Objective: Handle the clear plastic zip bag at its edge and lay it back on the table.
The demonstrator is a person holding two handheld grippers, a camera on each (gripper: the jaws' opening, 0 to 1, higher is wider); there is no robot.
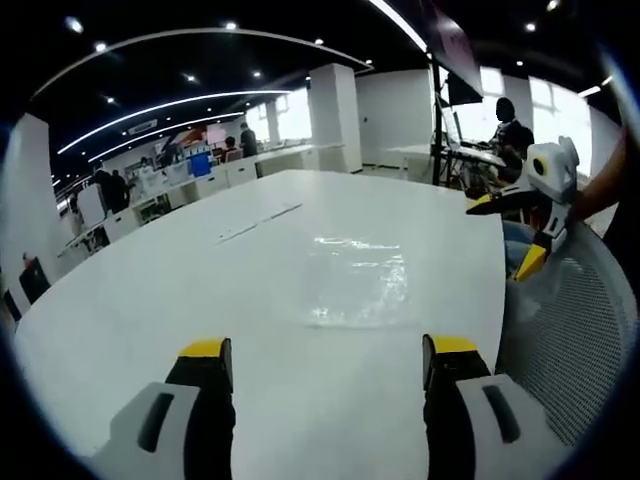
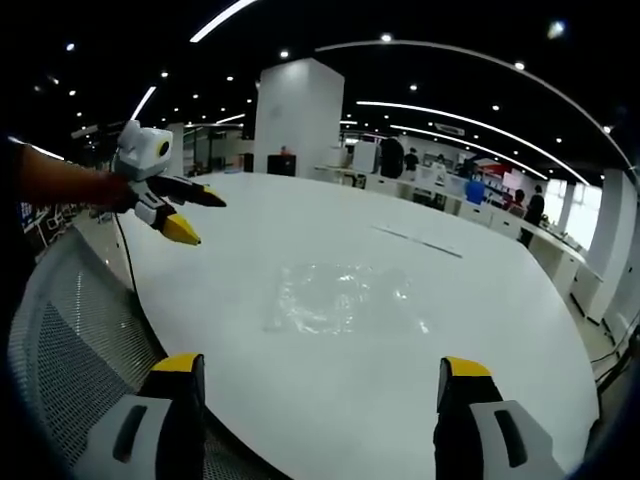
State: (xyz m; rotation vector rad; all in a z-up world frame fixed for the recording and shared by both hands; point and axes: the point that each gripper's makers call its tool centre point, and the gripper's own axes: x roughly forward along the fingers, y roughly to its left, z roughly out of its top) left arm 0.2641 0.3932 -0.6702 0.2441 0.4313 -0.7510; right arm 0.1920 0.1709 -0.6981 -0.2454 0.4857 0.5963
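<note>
zip bag [image 1: 358,282] flat on table [image 1: 180,300], chair [image 2: 70,340] beside.

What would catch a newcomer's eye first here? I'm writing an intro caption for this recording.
Probably the clear plastic zip bag, lying flat and glinting near the middle of the big white table, ahead of both grippers. Next, the yellow-tipped jaws: the left gripper and right gripper are both open and empty, held short of the bag. A mesh chair back sits at the table's edge.
</note>
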